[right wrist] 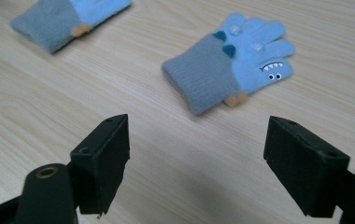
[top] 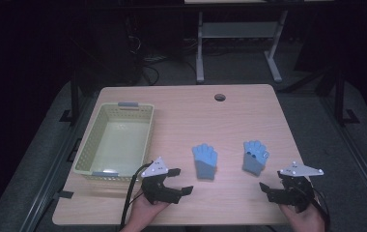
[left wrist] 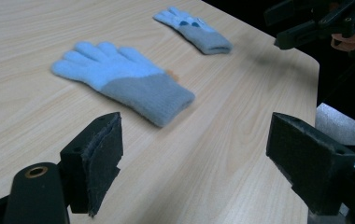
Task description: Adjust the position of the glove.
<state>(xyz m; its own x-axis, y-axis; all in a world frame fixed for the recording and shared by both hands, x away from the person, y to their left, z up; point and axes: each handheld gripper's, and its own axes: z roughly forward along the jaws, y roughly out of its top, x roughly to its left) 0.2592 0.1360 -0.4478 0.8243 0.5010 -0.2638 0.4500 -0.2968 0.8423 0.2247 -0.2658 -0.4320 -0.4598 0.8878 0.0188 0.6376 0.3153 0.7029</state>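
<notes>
Two small blue gloves with grey cuffs lie flat on the wooden table. The plain glove [top: 204,162] [left wrist: 119,77] [right wrist: 59,18] is left of the one with a monster face [top: 255,157] [left wrist: 194,30] [right wrist: 234,63]. My left gripper [top: 181,181] [left wrist: 196,126] hovers near the front edge, open, its jaws pointing at the plain glove's cuff with nothing between them. At the front right my right gripper [top: 271,182] [right wrist: 196,126] [left wrist: 306,25] also stands open and bare, a short way in front of the face glove's cuff.
A pale yellow-green plastic basket [top: 91,130] stands on the table's left side with nothing inside it. A round cable hole [top: 219,97] is near the far edge. Beyond the table stands a grey desk frame [top: 239,30] on a dark floor.
</notes>
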